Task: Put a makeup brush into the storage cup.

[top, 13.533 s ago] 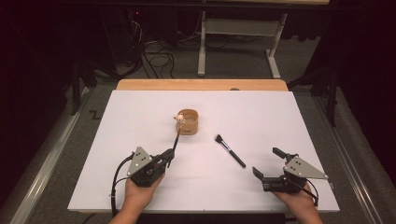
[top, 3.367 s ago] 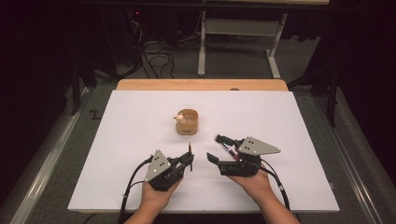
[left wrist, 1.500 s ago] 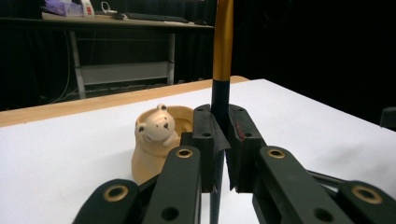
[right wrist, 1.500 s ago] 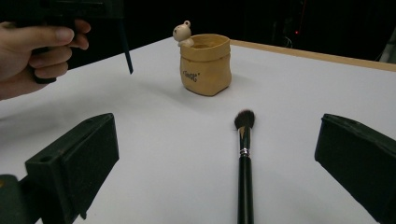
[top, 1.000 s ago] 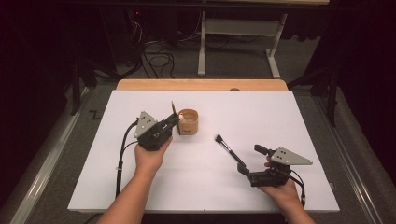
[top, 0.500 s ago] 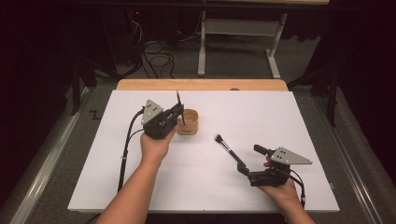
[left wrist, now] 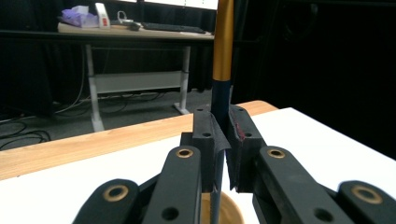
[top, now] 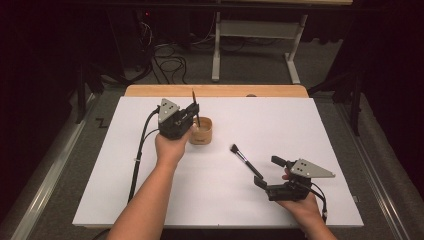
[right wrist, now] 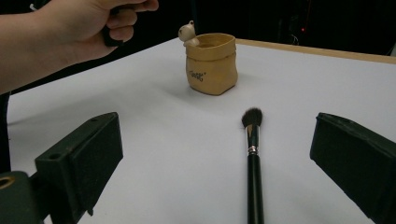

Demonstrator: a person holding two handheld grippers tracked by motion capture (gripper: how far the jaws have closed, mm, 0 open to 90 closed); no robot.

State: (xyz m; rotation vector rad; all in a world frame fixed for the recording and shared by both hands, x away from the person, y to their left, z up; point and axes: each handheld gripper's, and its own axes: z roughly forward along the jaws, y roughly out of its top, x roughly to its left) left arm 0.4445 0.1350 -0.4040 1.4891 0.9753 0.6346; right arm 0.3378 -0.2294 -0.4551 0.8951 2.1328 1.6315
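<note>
Matt ceramic-looking pot point(right wrist: 211, 63), glossy black brush handle point(right wrist: 254, 186), soft bristles.

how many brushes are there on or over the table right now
2. One brush is clamped upright in the left hand-held gripper, just over the tan pot. The other makeup brush lies flat on the white table, in front of the open right hand-held gripper.

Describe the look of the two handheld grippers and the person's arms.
Both the left gripper and the right gripper are black, each with two blocky jaws, brass-coloured pivot pins on the linkages, and a grey three-cornered plate on top. A black cable trails from each. The person's forearms are bare, with no sleeves or gloves in sight.
</note>
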